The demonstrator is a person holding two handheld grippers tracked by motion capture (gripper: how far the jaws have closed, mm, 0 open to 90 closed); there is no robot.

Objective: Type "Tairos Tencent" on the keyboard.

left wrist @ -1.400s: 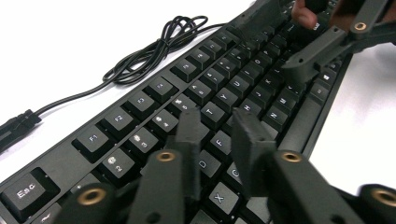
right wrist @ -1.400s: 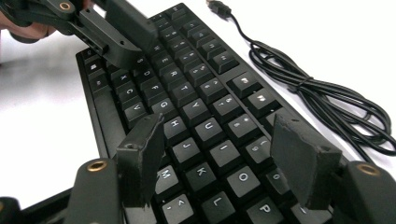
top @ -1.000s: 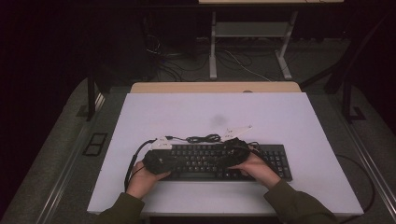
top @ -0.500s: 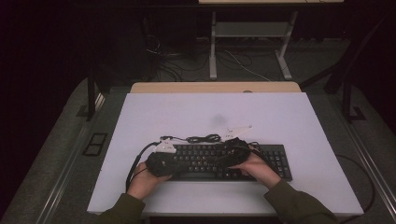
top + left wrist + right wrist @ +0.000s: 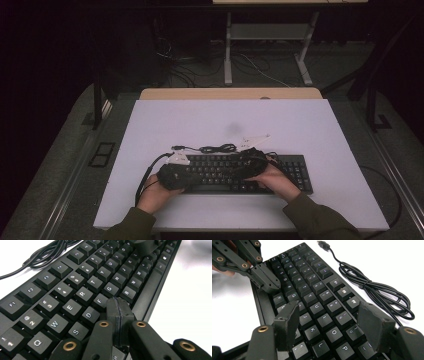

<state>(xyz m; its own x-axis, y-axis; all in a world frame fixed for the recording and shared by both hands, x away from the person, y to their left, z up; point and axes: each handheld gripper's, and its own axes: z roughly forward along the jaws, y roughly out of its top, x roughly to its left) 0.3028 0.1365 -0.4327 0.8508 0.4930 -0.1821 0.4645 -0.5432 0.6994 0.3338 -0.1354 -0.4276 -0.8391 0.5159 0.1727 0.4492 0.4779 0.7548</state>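
While both hands rest low in the high view, the work in hand looks like pressing keys on the black keyboard point(image 5: 240, 172), which lies flat on the white table point(image 5: 320, 130) in the lower centre of that frame, its coiled cable point(image 5: 217, 148) just above its top edge. In the left gripper view the left gripper point(image 5: 119, 308) has its jaws pressed fully together with nothing between them, forming one blunt tip that sits low in the frame over the keys around F and D; whether it touches a key or hovers just above I cannot tell. The right gripper point(image 5: 329, 320) stands with its jaws apart and empty, straddling the J, K, I and O keys in the lower half of its view, clear of them. My judgement is that the left tip is the typing tool here, so the next move calls for a short straight push down on one chosen key, keeping the tip centred so it does not catch a neighbour
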